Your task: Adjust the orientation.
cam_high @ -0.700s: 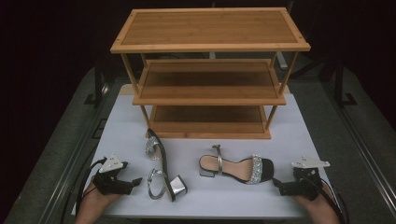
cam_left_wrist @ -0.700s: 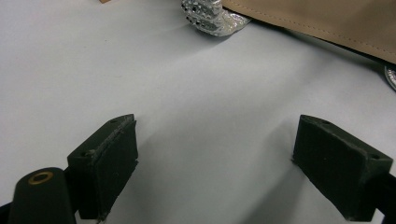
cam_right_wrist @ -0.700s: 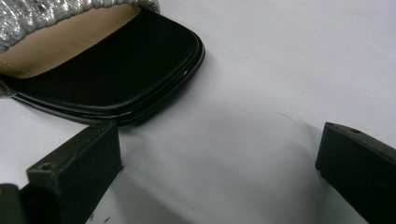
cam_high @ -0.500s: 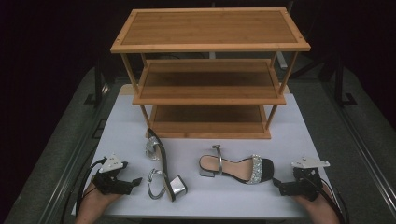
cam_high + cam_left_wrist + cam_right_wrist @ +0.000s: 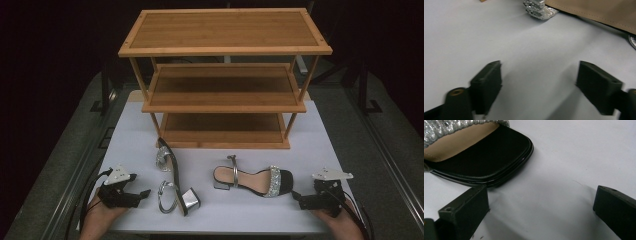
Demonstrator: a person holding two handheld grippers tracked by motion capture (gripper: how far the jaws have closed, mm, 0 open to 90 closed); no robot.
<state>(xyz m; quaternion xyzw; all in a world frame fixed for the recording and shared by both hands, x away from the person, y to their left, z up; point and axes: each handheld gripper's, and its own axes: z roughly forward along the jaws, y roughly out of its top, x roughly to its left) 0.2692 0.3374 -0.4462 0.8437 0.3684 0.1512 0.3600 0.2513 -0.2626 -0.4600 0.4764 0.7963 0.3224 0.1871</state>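
Right hand-held gripper point(image 5: 300, 196) sat jaws apart, nothing between, just beside the black toe of the upright sandal point(image 5: 255, 180), whose long axis ran across the bench point(image 5: 325, 150) toward it. Left hand-held gripper point(image 5: 142, 193), also agape and empty, was near the tipped sandal point(image 5: 172, 180). Right gripper view showed the toe point(image 5: 489, 157) nearly touching one jaw, unclear from above.

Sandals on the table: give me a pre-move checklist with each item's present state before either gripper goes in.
1. Left gripper open, nothing between its jaws: ok.
2. Right gripper open, nothing between its jaws: ok.
3. Upright sandal stands on its sole, toe next to the right gripper: ok.
4. Tipped sandal upright: not ok, it lies on its side.
5. Shoe rack shelves free of things: ok.
6. Cables clear of the sandals: ok.
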